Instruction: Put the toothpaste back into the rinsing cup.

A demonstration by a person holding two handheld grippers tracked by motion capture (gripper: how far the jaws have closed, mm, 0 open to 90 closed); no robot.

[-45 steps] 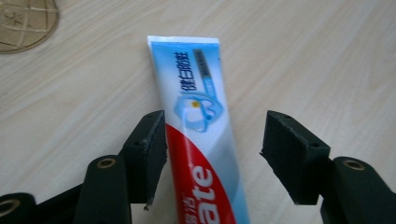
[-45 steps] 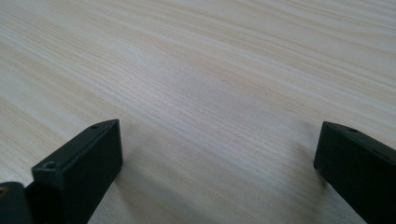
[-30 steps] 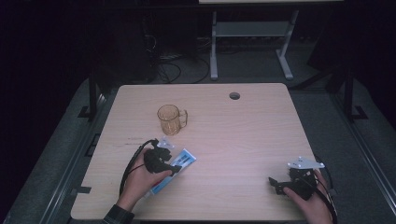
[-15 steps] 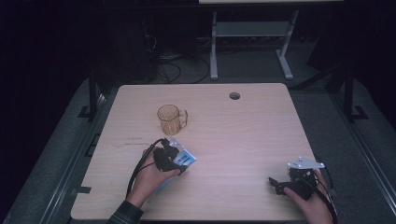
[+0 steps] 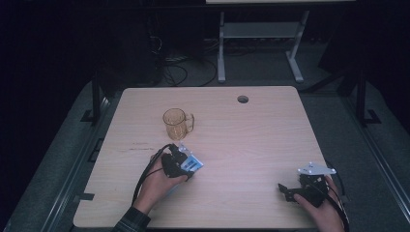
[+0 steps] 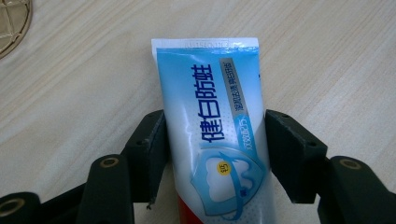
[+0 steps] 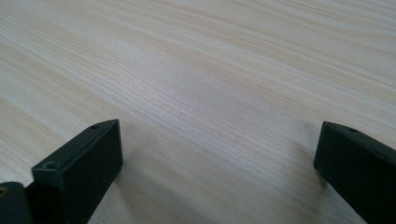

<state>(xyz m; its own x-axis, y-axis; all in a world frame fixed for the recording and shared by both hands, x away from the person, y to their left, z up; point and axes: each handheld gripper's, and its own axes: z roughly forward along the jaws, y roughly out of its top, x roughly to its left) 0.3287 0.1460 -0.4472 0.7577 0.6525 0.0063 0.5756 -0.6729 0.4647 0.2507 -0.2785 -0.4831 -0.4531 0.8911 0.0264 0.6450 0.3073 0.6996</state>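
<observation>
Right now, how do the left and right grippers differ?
The left gripper has the blue toothpaste tube between its jaws, which have just been closing and sit against the tube's sides; the right gripper stands wide open with bare table between its jaws. In the high view the left gripper sits close to the amber mug; the right gripper rests alone by the near right corner. Both are hand-held and low over the table.

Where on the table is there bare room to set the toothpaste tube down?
Widest bare stretch: between the mug and the right gripper, up to the cable hole. The near-left corner of the table is free too. Crowded only around the left gripper and toothpaste tube.
</observation>
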